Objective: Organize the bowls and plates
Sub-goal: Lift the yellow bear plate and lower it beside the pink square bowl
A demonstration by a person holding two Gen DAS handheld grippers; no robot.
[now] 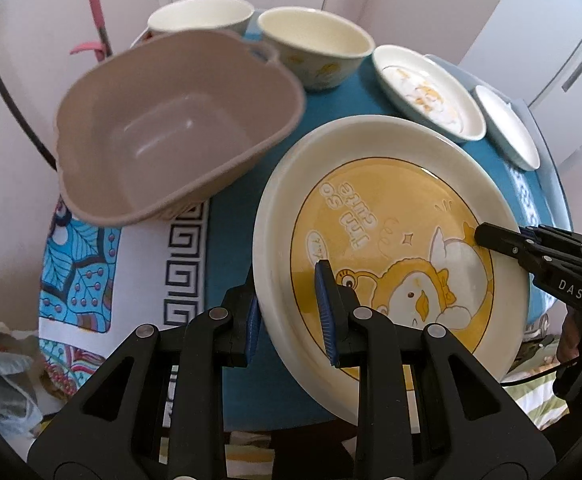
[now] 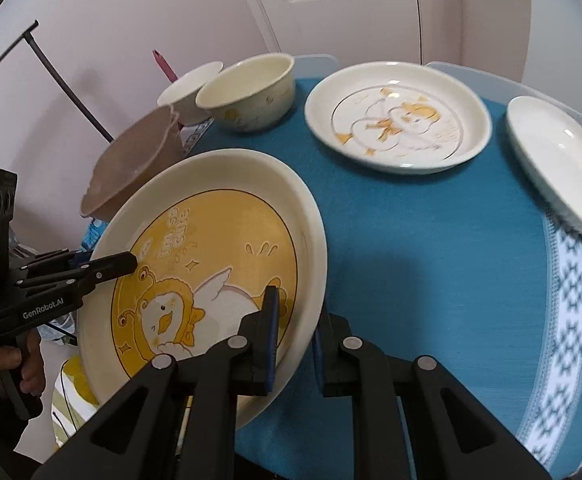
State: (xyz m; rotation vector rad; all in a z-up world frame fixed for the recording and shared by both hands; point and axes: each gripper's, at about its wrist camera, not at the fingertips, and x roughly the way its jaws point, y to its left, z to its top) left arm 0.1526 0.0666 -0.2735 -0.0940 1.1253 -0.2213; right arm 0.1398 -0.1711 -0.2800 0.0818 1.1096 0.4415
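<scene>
Grippers both clamped on our large cream plate with the yellow duck print (image 1: 391, 240).
We pinch opposite rims, left gripper (image 1: 291, 312) and right gripper (image 2: 295, 340), plate tilted, seemingly above the blue tablecloth (image 2: 431, 260), beside a brown plastic basin (image 1: 171, 128).

Soft, even indoor light is filling both fisheye views, bending edges into dark corners. The brown basin (image 1: 171, 128) is smearing with motion blur; faint glare is showing on the white plate (image 2: 559, 160).
</scene>
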